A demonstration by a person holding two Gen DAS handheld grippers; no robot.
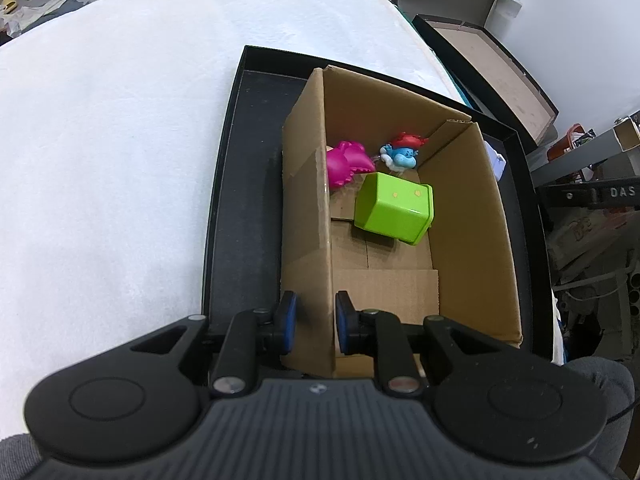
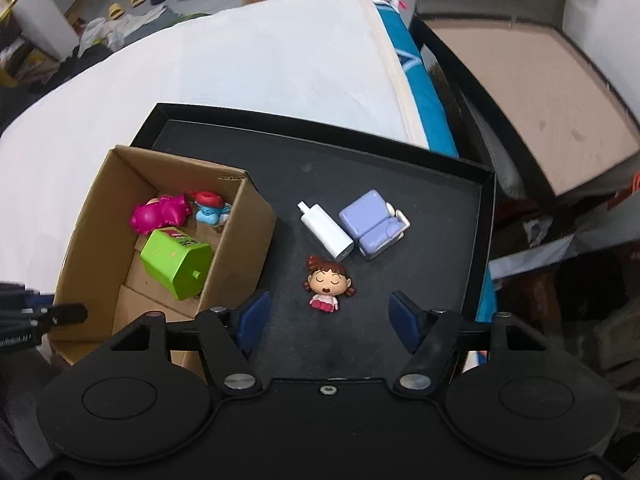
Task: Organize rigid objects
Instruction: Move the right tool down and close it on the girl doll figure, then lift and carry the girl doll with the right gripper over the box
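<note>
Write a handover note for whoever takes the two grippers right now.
Left gripper: pads straddle the left wall of the cardboard box; whether they pinch it I cannot tell.
Right gripper: open, empty, above the black tray, just short of the doll figure.
In the box: pink toy, blue figure with red cap, green cube.
On the tray, outside the box: doll figure, white charger, lavender toy chair.
Done: three toys boxed. Left: the three on the tray; the doll looks like the nearest pick.
</note>
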